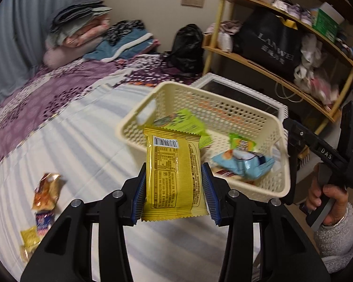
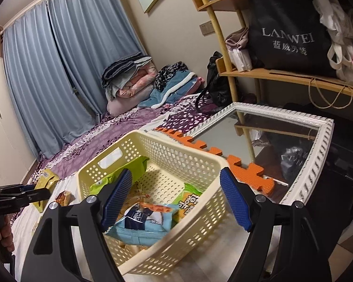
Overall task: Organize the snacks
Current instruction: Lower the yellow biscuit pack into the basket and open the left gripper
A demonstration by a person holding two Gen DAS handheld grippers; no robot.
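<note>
Left wrist view: our left gripper [image 1: 174, 188] jaws pinch a yellow snack packet [image 1: 173, 171] above the bed [image 1: 87, 145], just before the cream basket [image 1: 223, 108]. Our right gripper [image 2: 176, 202] jaws stand spread over the basket's snacks [image 2: 143, 223].

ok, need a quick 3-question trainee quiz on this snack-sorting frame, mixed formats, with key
1. True or false: the left gripper is shut on the yellow snack packet.
2. Multiple choice: where does the light blue packet lie? A) on the bed sheet B) in the cream basket C) on the shelf
3. Fill in: the right gripper hangs over the basket with its jaws ____ and nothing between them.

Key: 1 true; 2 B; 3 open
</note>
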